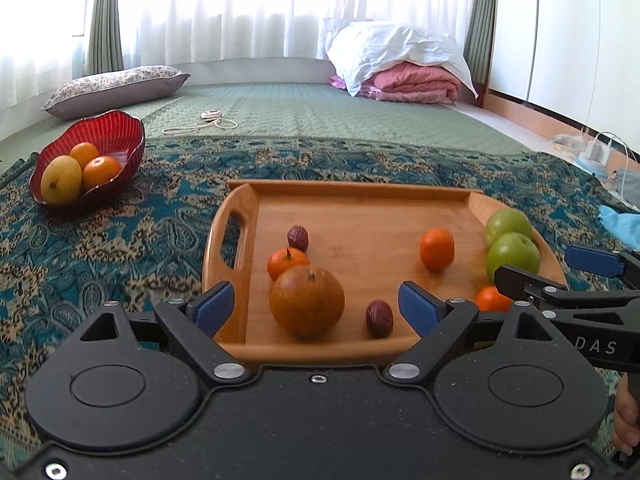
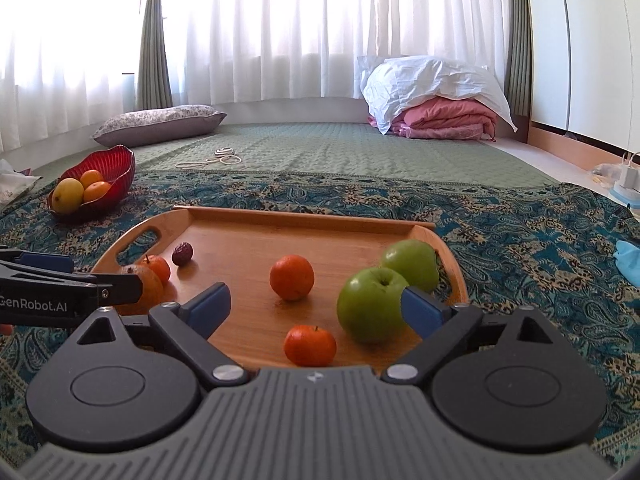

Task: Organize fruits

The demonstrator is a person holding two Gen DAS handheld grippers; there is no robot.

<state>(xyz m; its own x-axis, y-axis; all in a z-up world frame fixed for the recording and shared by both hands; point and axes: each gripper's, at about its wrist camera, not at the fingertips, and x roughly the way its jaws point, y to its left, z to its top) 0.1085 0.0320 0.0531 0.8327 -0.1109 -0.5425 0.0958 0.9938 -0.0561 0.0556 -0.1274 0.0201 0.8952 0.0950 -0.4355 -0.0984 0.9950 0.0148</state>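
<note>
Left gripper (image 1: 316, 308) hovering wide open, empty, over wooden tray's (image 1: 360, 196) near-left corner above large orange (image 1: 307, 302). Right gripper (image 2: 316, 306) gaping empty by green apple (image 2: 370, 304), near-right corner. Red bowl (image 1: 108, 136) sitting on patterned blanket (image 1: 100, 248), far-left.

In the left wrist view, a small orange (image 1: 491, 298) at lower right is partly covered by the right claw (image 1: 560, 270). In the right wrist view, the large orange (image 2: 150, 280) at left is half hidden behind the left claw (image 2: 80, 276). A blue cloth (image 2: 629, 261) is cut off by the right edge.
</note>
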